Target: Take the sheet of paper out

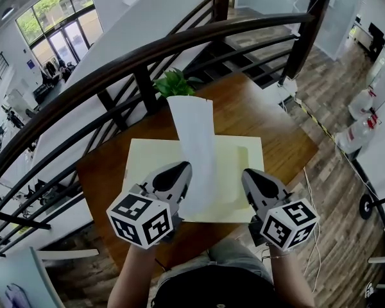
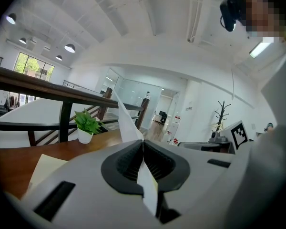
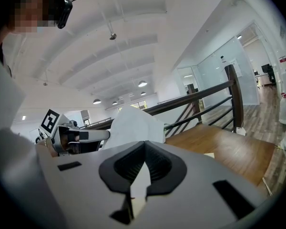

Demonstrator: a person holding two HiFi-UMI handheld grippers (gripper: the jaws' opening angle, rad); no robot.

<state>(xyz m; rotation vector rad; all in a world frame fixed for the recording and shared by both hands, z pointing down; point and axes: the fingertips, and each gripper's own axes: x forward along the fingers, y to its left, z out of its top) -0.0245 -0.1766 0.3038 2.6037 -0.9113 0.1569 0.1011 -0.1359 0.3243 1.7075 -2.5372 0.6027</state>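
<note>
So | sheet of paper pinched tight in left gripper, standing up over the yellow envelope | right gripper clamped on what looks like the envelope's edge | mostly out, I reckon, still needs pulling clear

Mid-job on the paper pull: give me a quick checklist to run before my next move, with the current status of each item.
1. Left gripper clamped on white sheet: ok, jaws shut on it.
2. Right gripper holding yellow folder: ok, jaws shut on what looks like its edge.
3. Sheet fully out of folder: cannot tell; its lower end overlaps the folder.
4. Sheet intact: ok, no tear visible.
5. Potted plant clear of sheet: ok, apart from it at the table's far edge.
</note>
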